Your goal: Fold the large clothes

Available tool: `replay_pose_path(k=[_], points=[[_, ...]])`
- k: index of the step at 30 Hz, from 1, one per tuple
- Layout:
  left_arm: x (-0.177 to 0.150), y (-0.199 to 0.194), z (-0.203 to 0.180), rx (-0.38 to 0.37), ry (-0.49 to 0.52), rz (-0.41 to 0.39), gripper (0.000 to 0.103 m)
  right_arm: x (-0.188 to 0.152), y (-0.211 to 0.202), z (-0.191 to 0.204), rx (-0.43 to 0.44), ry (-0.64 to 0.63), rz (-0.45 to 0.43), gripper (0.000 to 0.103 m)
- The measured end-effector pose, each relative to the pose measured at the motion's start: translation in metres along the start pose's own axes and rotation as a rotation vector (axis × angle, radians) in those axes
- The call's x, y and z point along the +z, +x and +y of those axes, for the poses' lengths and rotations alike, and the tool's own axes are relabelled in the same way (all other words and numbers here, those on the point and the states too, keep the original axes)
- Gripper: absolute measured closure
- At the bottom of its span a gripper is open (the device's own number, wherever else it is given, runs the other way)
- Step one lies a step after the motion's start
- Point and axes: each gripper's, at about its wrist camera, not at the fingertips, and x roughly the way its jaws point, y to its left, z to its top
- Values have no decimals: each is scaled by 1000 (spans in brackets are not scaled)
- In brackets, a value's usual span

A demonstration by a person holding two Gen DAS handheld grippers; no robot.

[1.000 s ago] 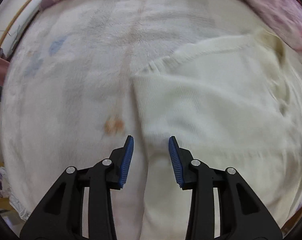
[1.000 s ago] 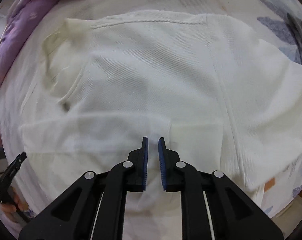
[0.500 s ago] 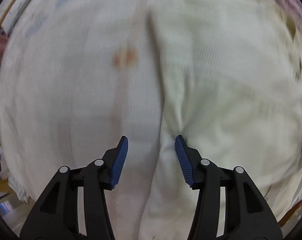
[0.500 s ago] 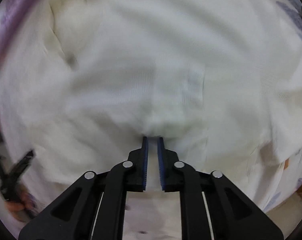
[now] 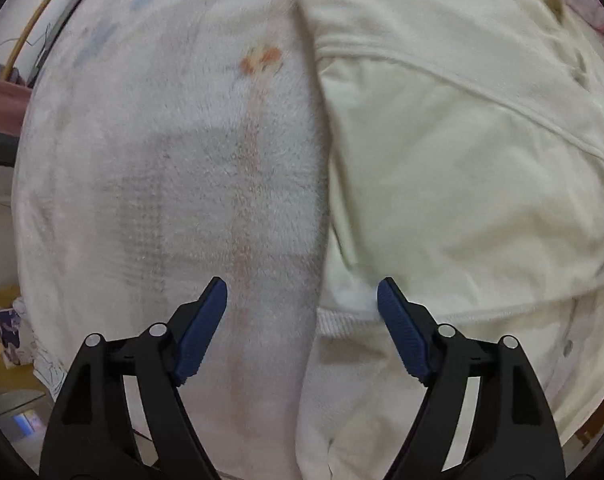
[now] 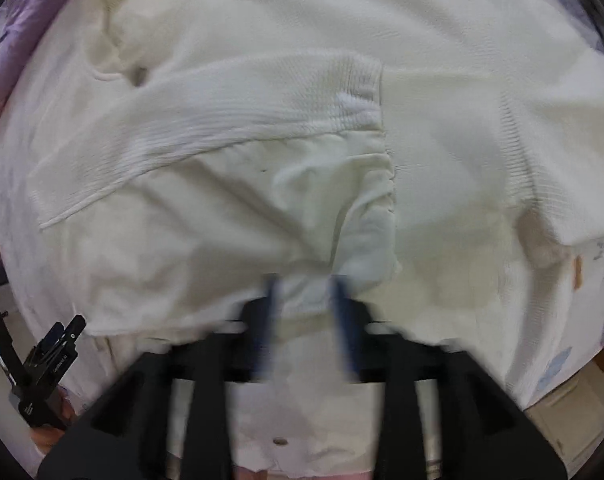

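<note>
A cream knit sweater (image 5: 454, 152) lies spread on a white fleece blanket (image 5: 173, 184); in the right wrist view the sweater (image 6: 285, 120) has a sleeve folded across its body. My left gripper (image 5: 302, 300) is wide open just above the sweater's ribbed hem corner (image 5: 342, 320), its right pad (image 5: 398, 336) at the hem edge. My right gripper (image 6: 304, 300) is blurred and partly open, with a bunched fold of the sweater (image 6: 366, 236) between and ahead of its pads. The left gripper also shows at the lower left of the right wrist view (image 6: 57, 340).
A purple floral pillow (image 6: 9, 40) lies at the far left corner of the bed. The blanket's printed edge (image 6: 574, 344) drops off at the right. Floor and clutter (image 5: 9, 332) show past the bed's left edge.
Both grippers have moved down and closer to the sweater's near edge. My left jaws have opened wider. My right jaws, nearly closed before, have spread apart around the cloth.
</note>
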Motion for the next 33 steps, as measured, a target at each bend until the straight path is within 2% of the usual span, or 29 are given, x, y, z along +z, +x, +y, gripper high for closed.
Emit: replay_pose_path(k=[1, 2, 7, 10, 14, 16, 20, 22, 25, 30, 33], points=[[-7, -8, -2, -15, -8, 0, 21, -5, -13, 0, -9, -16, -36, 33], [-11, -14, -3, -20, -14, 3, 20, -9, -24, 0, 3, -30, -67, 33], [-21, -55, -17, -30, -5, -28, 16, -25, -75, -17, 35, -71, -117, 30], [-42, -84, -22, -48, -6, -57, 15, -35, -101, -14, 32, -87, -146, 29], [-50, -126, -32, -76, -26, -96, 14, -58, -111, 9, 33, -119, -185, 29], [-58, -151, -34, -118, -52, -105, 14, -68, -108, 21, 25, -139, -211, 26], [-73, -191, -36, -166, -87, -157, 14, -90, -132, 24, 37, -170, -264, 24], [-82, -214, -43, -168, -98, -177, 14, -97, -143, 22, 39, -176, -277, 24], [-90, -239, -55, -143, -84, -216, 14, -110, -160, 18, 88, -178, -288, 24], [-101, -266, -63, -153, -81, -253, 14, -133, -193, 11, 138, -142, -334, 24], [-106, -278, -69, -155, -43, -268, 14, -147, -207, 6, 164, -105, -352, 23]])
